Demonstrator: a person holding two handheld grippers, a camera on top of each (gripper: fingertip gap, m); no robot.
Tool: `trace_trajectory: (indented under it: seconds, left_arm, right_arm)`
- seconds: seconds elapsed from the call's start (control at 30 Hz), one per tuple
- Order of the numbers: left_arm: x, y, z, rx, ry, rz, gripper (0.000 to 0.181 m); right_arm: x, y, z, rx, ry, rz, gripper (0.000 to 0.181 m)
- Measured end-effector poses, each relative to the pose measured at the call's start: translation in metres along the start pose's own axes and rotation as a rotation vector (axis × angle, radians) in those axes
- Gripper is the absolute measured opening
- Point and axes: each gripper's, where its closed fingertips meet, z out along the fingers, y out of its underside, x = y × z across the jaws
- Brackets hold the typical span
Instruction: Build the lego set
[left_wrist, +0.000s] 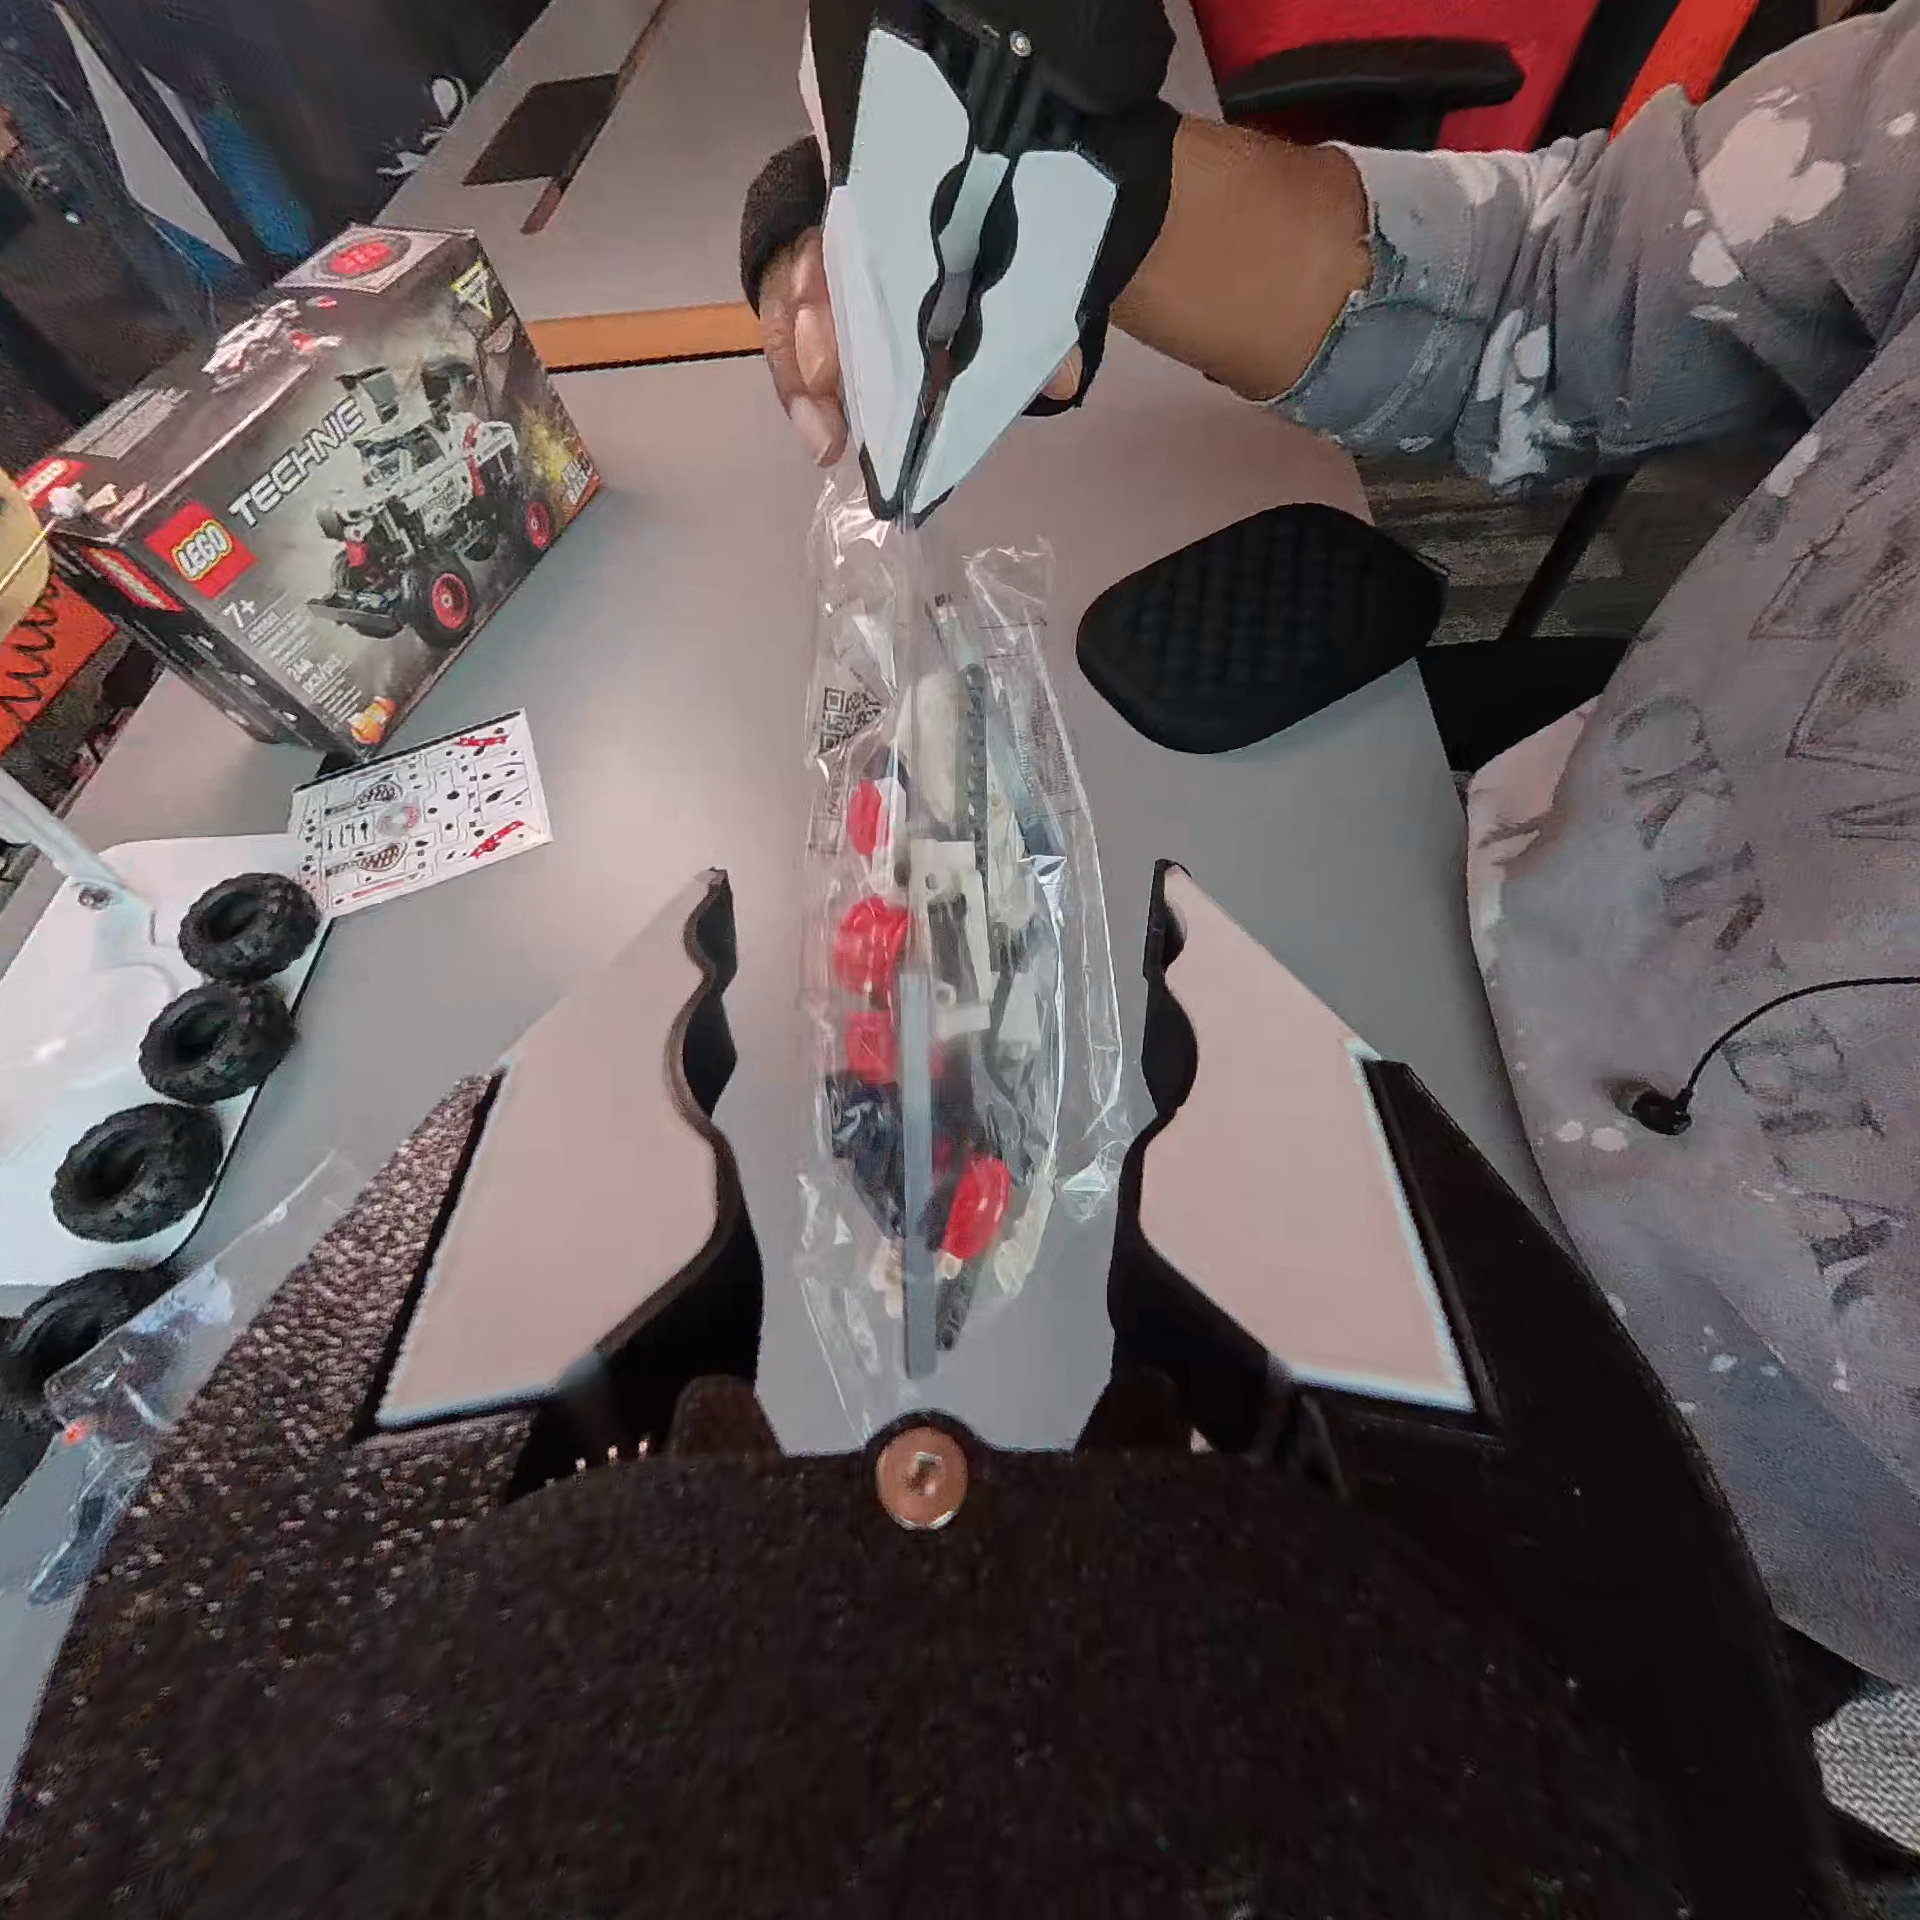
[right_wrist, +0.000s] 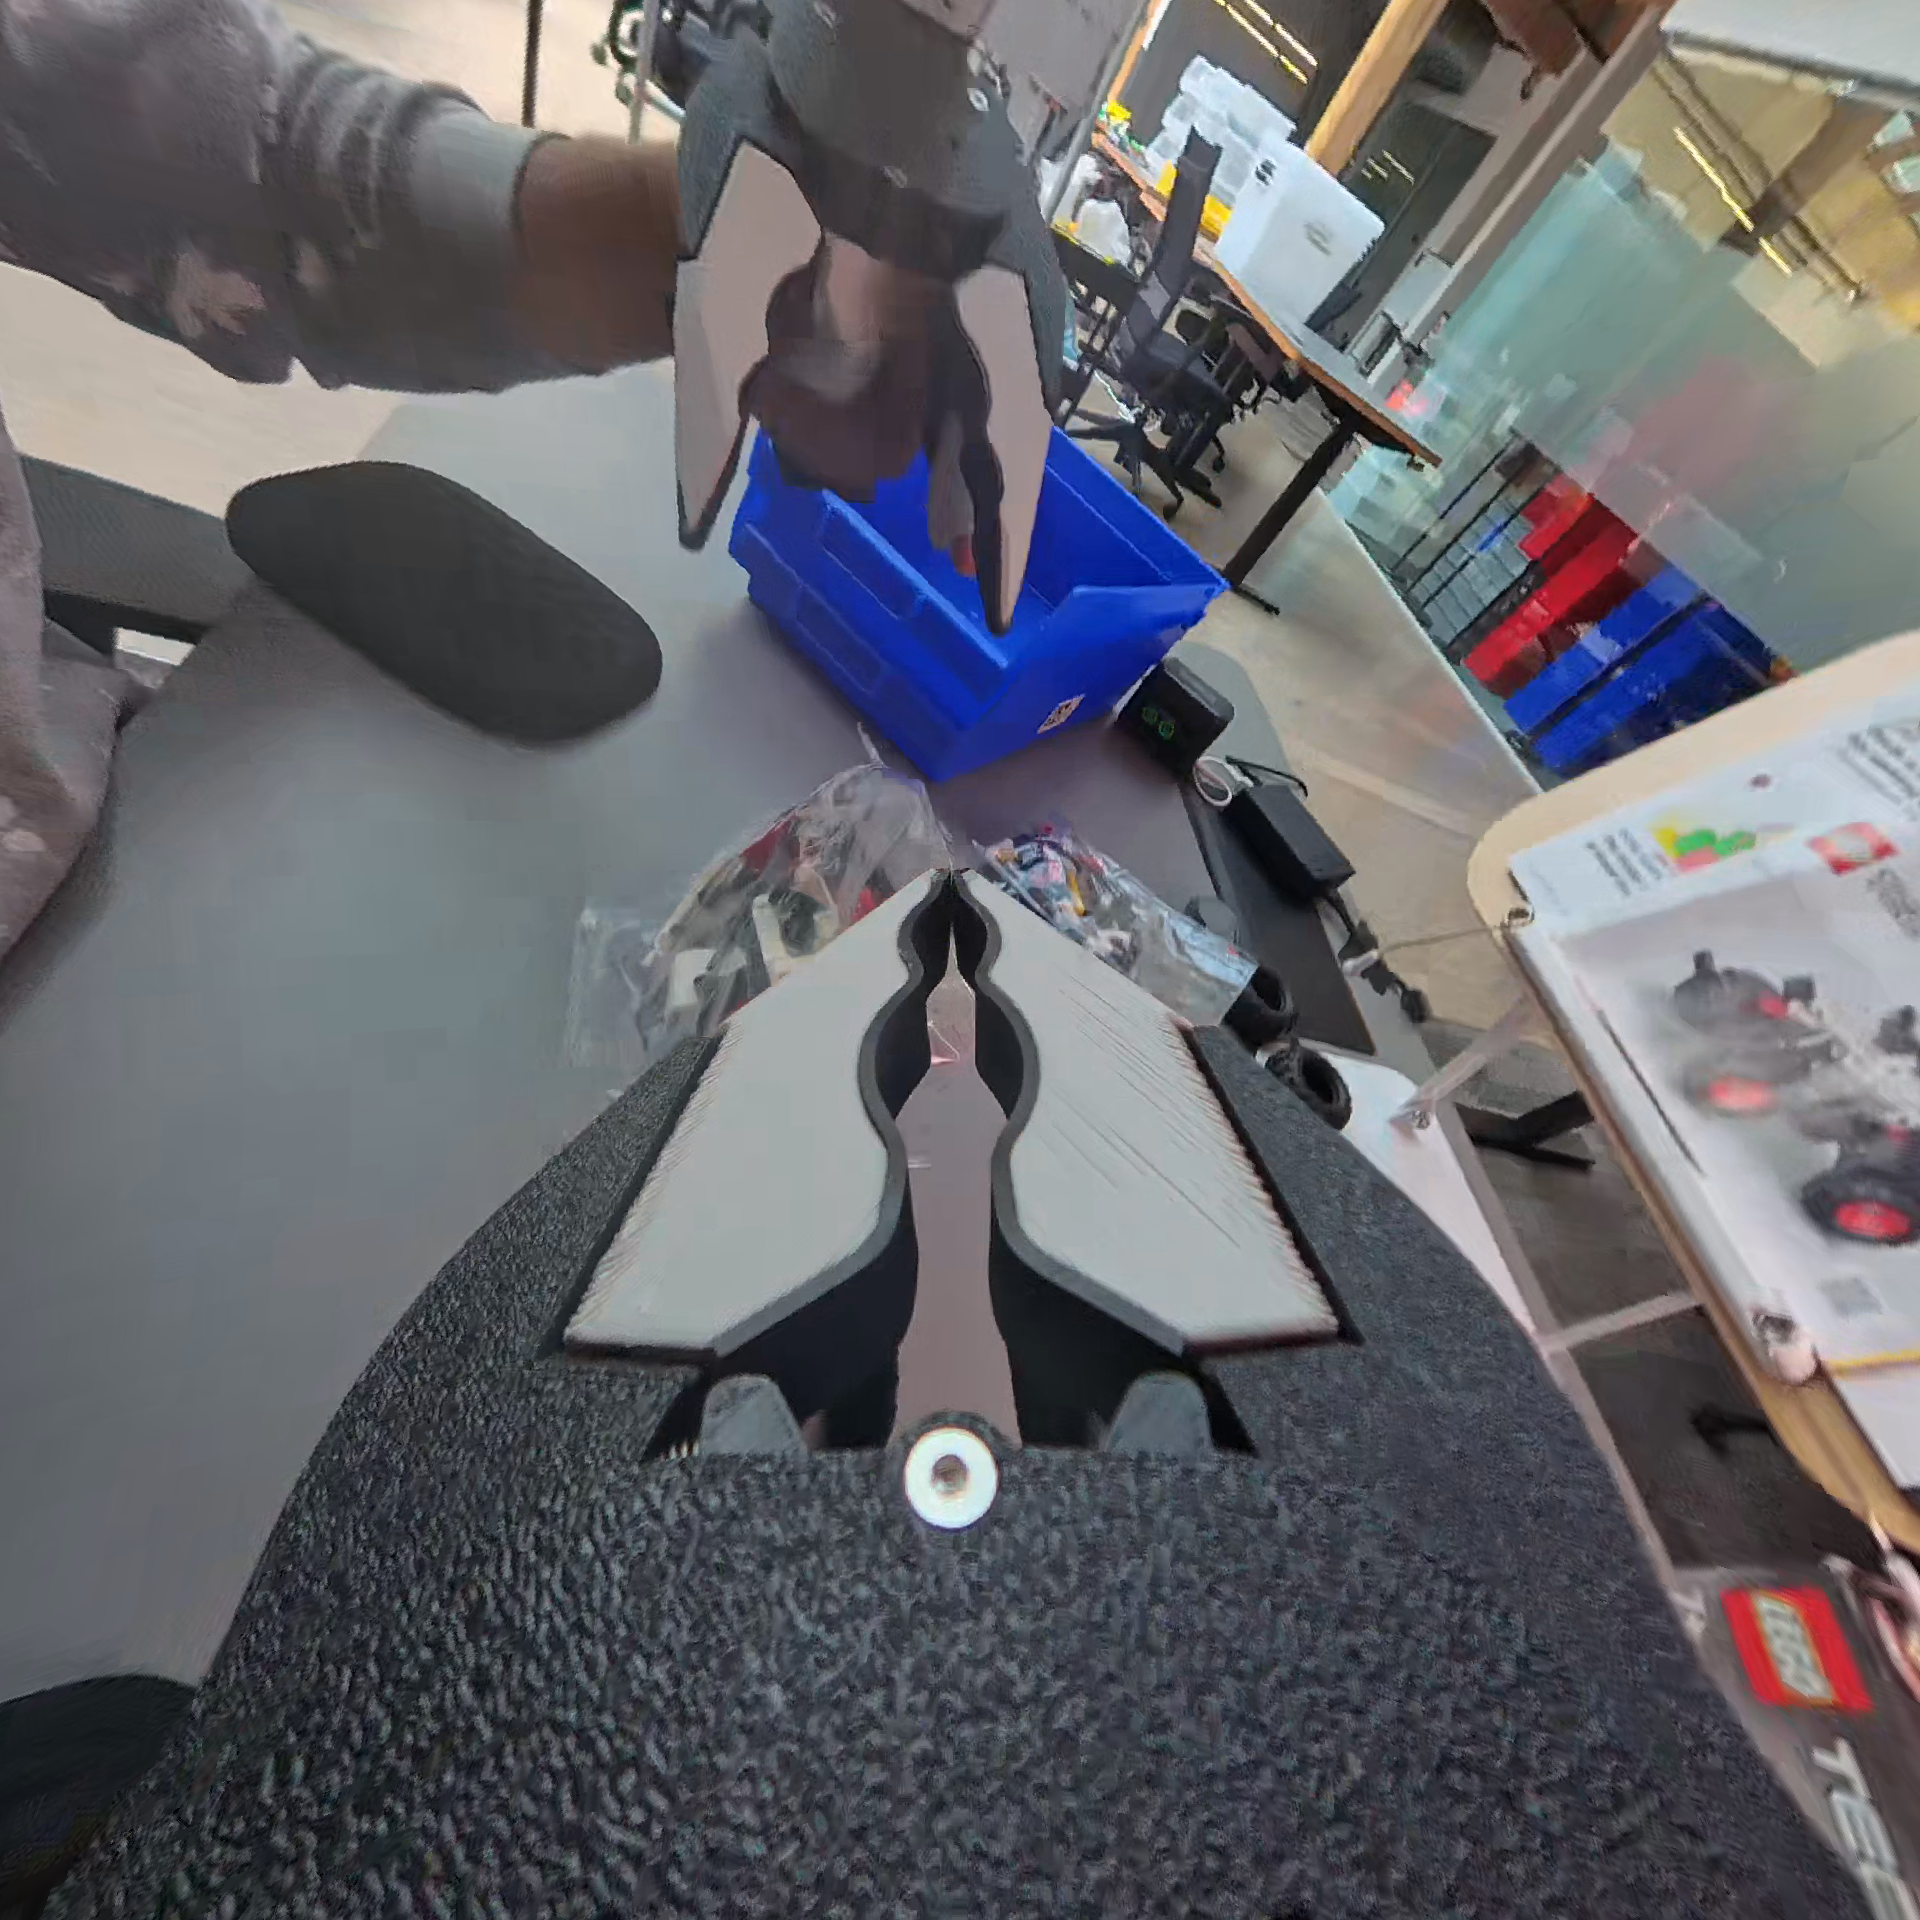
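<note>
Table (left_wrist: 644, 665): smooth grey top; building not begun, parts unassembled.
Box (left_wrist: 312, 488): printed card, far left of bag.
Bag (left_wrist: 935, 935): crinkled clear plastic, sealed, red and white parts, hanging mid-table.
Right gripper (left_wrist: 902, 509): fingertips pinched on bag's top.
Left gripper (left_wrist: 935, 894): fingers spread wide, flanking bag, empty.
Tyres (left_wrist: 218, 1029): four knobbly black rubber rings, left of bag.

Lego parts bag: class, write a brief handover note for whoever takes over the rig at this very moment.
Right gripper: jaws shut on the top edge of the clear parts bag, which hangs over the grey table.
Left gripper: open, one finger on each side of the bag, not touching it.
On the table: set box, sticker sheet, four black tyres, a second parts bag, blue bin; instruction booklet on a stand.
Done: box unpacked.
Left: open the bags and build; nothing is assembled yet.
</note>
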Motion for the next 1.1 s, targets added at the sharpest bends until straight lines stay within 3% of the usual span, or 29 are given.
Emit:
trace_trajectory:
  seconds: [0.1, 0.13, 0.2, 0.23, 0.33, 0.4, 0.5, 0.63, 0.7, 0.77, 0.87, 1.1]
  left_arm:
    - [0.005, -0.019, 0.027, 0.008, 0.141, -0.011, 0.080]
    - [0.010, -0.022, 0.035, 0.005, 0.210, -0.040, 0.069]
    - [0.010, -0.024, 0.045, 0.004, 0.263, -0.074, 0.029]
    - [0.005, -0.024, 0.048, 0.022, 0.245, -0.095, 0.023]
    - [-0.009, -0.016, 0.046, 0.111, 0.182, -0.193, 0.013]
    - [-0.017, -0.005, 0.040, 0.174, 0.116, -0.246, 0.010]
    - [-0.025, 0.005, 0.025, 0.277, 0.048, -0.350, 0.007]
    - [-0.031, 0.010, 0.013, 0.359, -0.033, -0.396, 0.006]
    - [-0.030, 0.007, 0.011, 0.383, -0.050, -0.405, 0.005]
    - [-0.030, 0.005, 0.007, 0.395, -0.072, -0.398, 0.005]
    - [-0.038, 0.007, -0.010, 0.429, -0.116, -0.385, 0.002]
    - [-0.027, 0.014, -0.008, 0.407, -0.048, -0.365, 0.002]
  right_arm:
    - [-0.001, -0.034, 0.016, 0.003, -0.057, -0.115, 0.000]
    - [-0.002, -0.042, 0.021, -0.005, -0.068, -0.149, 0.000]
    - [-0.002, -0.048, 0.029, -0.021, -0.058, -0.184, 0.000]
    - [0.000, -0.048, 0.030, -0.027, -0.036, -0.167, 0.002]
    - [0.027, -0.043, 0.009, 0.051, 0.151, -0.017, 0.033]
    - [0.045, -0.030, -0.024, 0.134, 0.264, 0.173, 0.052]
    - [0.049, 0.000, -0.060, 0.246, 0.355, 0.424, 0.056]
    - [0.015, 0.040, -0.032, 0.185, 0.318, 0.637, 0.066]
    - [0.002, 0.042, -0.010, 0.176, 0.284, 0.692, 0.058]
    - [-0.006, 0.028, 0.004, 0.215, 0.218, 0.693, 0.023]
    - [0.000, 0.012, -0.003, 0.232, 0.194, 0.601, 0.001]
    - [-0.001, 0.004, -0.015, 0.181, 0.043, 0.374, 0.000]
